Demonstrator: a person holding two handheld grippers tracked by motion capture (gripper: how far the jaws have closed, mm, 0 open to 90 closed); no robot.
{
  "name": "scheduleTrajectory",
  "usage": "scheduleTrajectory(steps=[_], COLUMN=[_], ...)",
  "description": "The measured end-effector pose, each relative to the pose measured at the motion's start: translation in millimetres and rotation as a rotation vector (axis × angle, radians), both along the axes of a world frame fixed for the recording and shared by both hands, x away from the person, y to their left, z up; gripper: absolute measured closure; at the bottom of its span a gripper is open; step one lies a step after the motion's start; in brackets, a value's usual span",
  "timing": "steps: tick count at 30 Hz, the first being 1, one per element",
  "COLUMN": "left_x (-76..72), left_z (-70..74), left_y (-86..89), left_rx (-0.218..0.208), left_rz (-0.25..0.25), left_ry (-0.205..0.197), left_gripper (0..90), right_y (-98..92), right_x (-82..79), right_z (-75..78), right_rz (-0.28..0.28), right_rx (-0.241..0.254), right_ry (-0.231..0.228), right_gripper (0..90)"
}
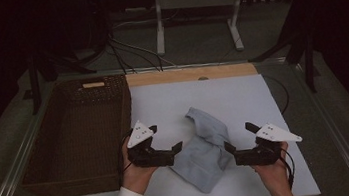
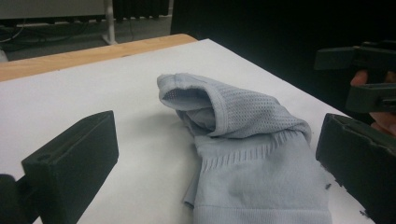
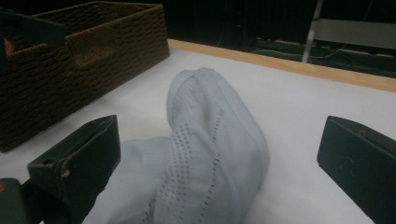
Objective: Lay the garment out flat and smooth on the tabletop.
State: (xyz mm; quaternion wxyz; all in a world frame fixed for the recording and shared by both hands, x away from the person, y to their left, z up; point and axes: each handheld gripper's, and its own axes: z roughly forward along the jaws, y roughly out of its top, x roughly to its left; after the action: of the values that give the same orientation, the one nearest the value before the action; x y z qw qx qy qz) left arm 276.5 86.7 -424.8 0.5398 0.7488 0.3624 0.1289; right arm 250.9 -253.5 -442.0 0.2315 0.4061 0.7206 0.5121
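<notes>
A pale blue knitted garment (image 1: 205, 149) lies crumpled on the white table top (image 1: 232, 96), near the front middle. It has a mesh part and a ribbed hem (image 2: 243, 135), and one end bulges up (image 3: 210, 140). My left gripper (image 1: 166, 140) stands open at the cloth's left edge, its jaws wide apart with the cloth ahead of them (image 2: 219, 158). My right gripper (image 1: 238, 138) stands open at the cloth's right edge, jaws wide on either side of it (image 3: 219, 163). Neither holds anything.
A dark brown woven basket (image 1: 79, 135) stands on the left of the table, seen also in the right gripper view (image 3: 84, 60). A wooden strip (image 1: 190, 74) runs along the table's far edge. A white metal stand (image 1: 196, 4) and cables lie on the floor beyond.
</notes>
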Motion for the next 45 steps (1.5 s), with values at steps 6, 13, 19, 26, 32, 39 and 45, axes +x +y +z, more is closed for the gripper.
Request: scheduleTrajectory(steps=[6,13,19,26,32,39,45], left_x=[-0.8,-1.0,-1.2,-1.6,-1.8,-1.9,-2.0], left_z=[2.4,2.4,2.3,1.5,0.3,-0.3,-0.2], left_y=[2.1,2.2,2.0,0.7,-0.2,-1.1,-0.8], left_rx=[-0.005,-0.008,-0.006,-0.009,-0.005,-0.007,-0.008], left_rz=[0.004,0.005,0.002,-0.002,-0.004,-0.004,-0.004], left_ry=[-0.008,-0.007,-0.008,-0.005,-0.002,0.000,0.000], left_gripper=[0.3,0.3,0.3,0.3,0.3,0.3,0.3], right_y=[13.1,24.7,33.4,37.8,42.2,48.3,51.2], right_x=[8.5,17.7,26.0,33.8,38.0,41.7,44.8], right_z=[0.4,0.1,-1.3,-6.4,-11.9,-10.6,-12.1], right_rz=[0.026,0.041,0.054,0.056,0.066,0.049,0.080], right_rx=[-0.010,-0.019,-0.042,-0.047,-0.069,-0.118,-0.147], right_ry=[0.011,0.025,0.035,0.077,0.133,0.134,0.185], right_gripper=[0.0,0.0,0.0,0.0,6.7,28.7,50.5])
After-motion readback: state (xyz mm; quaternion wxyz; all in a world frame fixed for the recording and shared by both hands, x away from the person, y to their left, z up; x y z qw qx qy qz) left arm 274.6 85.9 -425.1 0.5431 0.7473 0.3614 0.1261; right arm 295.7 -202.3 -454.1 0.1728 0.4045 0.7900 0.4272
